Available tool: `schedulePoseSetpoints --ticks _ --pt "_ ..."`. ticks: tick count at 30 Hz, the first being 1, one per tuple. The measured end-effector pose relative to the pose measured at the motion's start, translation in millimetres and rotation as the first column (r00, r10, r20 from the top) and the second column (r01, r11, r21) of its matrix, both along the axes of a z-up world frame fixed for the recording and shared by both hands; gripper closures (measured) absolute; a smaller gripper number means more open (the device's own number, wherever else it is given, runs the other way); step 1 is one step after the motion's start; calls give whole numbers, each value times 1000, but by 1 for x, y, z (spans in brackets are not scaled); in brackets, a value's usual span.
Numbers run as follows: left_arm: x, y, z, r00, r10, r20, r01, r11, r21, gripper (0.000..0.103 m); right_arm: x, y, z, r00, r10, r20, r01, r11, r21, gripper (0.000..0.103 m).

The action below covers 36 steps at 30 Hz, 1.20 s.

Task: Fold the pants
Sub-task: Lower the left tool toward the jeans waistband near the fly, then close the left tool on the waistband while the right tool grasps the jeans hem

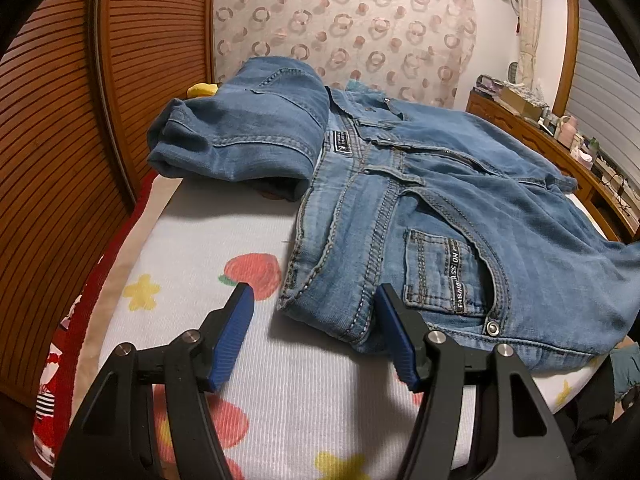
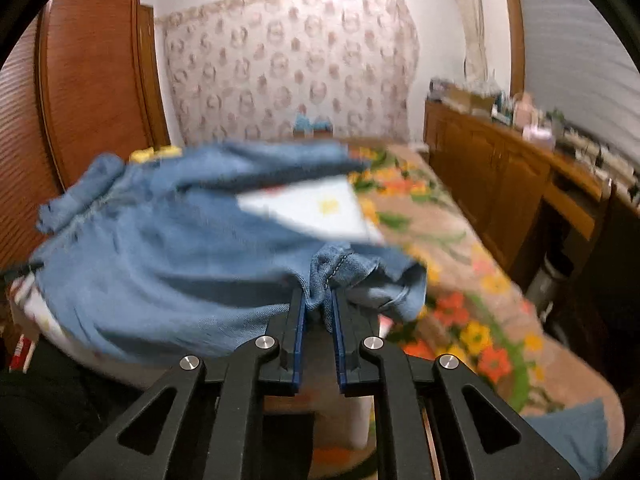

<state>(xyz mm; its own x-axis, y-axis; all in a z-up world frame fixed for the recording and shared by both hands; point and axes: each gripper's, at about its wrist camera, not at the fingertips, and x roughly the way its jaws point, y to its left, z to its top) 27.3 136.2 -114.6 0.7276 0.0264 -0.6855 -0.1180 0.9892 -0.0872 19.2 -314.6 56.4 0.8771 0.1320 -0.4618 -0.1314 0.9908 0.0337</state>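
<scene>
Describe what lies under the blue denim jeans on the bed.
Under the blue denim jeans lies a white ribbed cloth printed with red fruit and yellow stars, spread over a floral bedspread. Whatever sits beneath the denim's middle is covered and cannot be seen.

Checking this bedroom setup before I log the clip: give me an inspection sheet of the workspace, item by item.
Surface: bed with a white fruit-print sheet over a floral blanket.
Job's things: blue jeans spread waist-first, one part rolled back at far left; hem end bunched and lifted in the right view.
Clutter: yellow item behind the jeans, unclear what.
Grippers: left gripper open, jaws either side of the waistband corner, not pressing; right gripper shut on the denim hem.
Cables: some on the wooden sideboard at right.
Surroundings: slatted wooden wardrobe, patterned curtain, person's dark sleeve at the lower right.
</scene>
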Motion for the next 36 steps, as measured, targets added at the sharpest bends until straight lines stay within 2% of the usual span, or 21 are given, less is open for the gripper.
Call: schedulePoseSetpoints --ticks 4,8,11,15,18,22,24,25,26,28,32,36 --pt "0 0 0 1000 -1 0 1 1000 1 39 12 1 29 996 20 84 -23 999 29 91" --pt "0 -1 0 1000 2 1 -2 1000 1 39 34 9 37 992 37 117 -38 999 7 91" --pt "0 0 0 1000 2 -3 -2 1000 0 39 53 14 21 996 52 75 -52 999 0 91" --pt "1 0 0 1000 -2 -2 2 1000 1 39 83 14 -14 993 84 -79 -84 996 7 91" --pt "2 -1 0 1000 -3 -4 3 1000 2 39 80 5 -31 986 98 -135 -95 995 26 82" --pt "2 -1 0 1000 -3 -4 3 1000 2 40 63 -8 -33 986 96 -135 -95 995 18 69" --pt "2 -2 1 1000 -15 1 15 1000 -7 46 53 -14 -34 987 89 -133 -88 996 16 61" --pt "2 -2 1 1000 -22 2 22 1000 -10 53 49 -17 -34 988 80 -133 -79 997 12 59" --pt "3 -4 1 1000 -31 1 31 999 -11 55 48 -20 -36 989 71 -133 -70 997 8 58" --pt "3 -6 2 999 -37 0 37 999 -3 58 50 -18 -32 989 58 -133 -57 998 6 58" --pt "3 -4 3 999 -49 2 50 998 -34 68 37 -2 -11 995 46 -86 -43 998 37 57" --pt "0 -10 12 997 -67 24 68 997 -33 79 49 11 -15 994 64 -87 -62 998 28 53"
